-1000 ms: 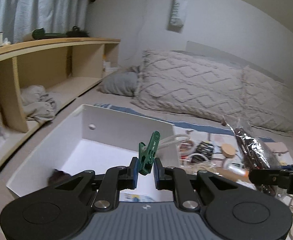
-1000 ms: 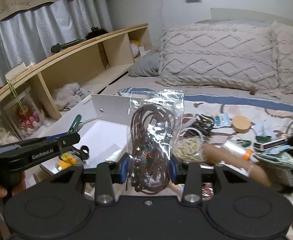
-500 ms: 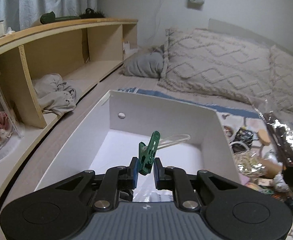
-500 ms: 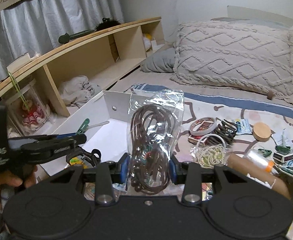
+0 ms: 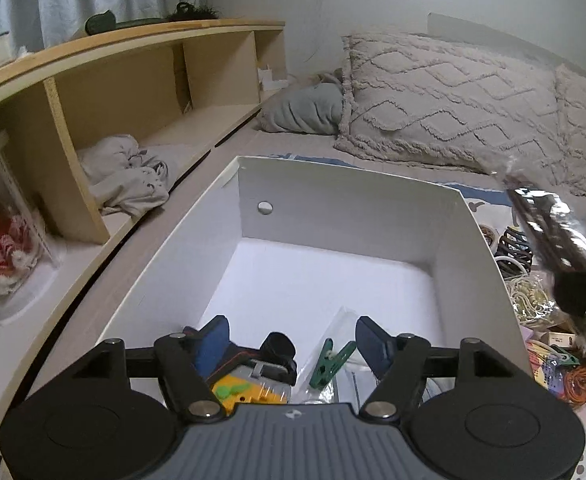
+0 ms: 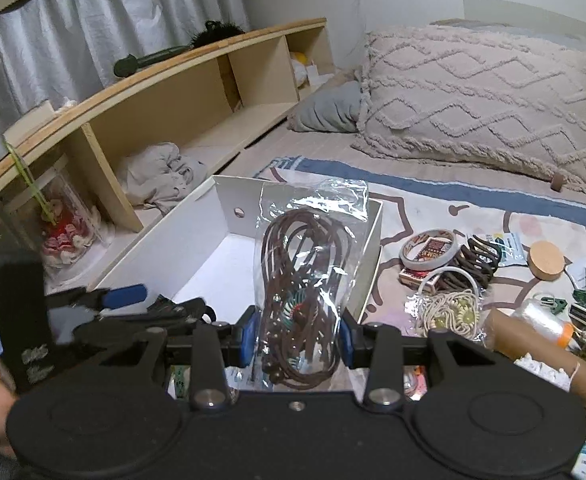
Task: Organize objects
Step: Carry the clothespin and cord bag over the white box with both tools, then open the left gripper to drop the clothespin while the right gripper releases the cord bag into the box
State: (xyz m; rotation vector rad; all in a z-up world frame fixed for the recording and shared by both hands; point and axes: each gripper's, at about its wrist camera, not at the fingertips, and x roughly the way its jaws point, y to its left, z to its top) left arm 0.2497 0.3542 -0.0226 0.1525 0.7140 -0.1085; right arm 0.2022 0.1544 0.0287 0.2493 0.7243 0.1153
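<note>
A white open box (image 5: 349, 208) sits on the bed. My left gripper (image 5: 291, 338) hangs over its near end, jaws opening, pads clear of the green clothespin (image 5: 329, 362), which lies below among a yellow and black gadget (image 5: 249, 384) and clear packets. My right gripper (image 6: 297, 338) is shut on a clear bag of brown cord (image 6: 305, 268), held upright at the box's (image 6: 229, 200) right edge. The left gripper (image 6: 125, 298) shows at the left of the right wrist view, with a hand behind it.
A wooden shelf (image 5: 133, 64) with crumpled cloth (image 5: 129, 174) runs along the left. Knitted pillows (image 6: 481, 92) lie at the back. On the bedspread right of the box lie a tape roll (image 6: 429, 246), a hair claw (image 6: 477, 262), a cork lid (image 6: 547, 258) and other small items.
The left gripper came over the box, dipped and opened; the green clothespin dropped from its pads into the box. The right gripper carried the cord bag leftward to the box's edge.
</note>
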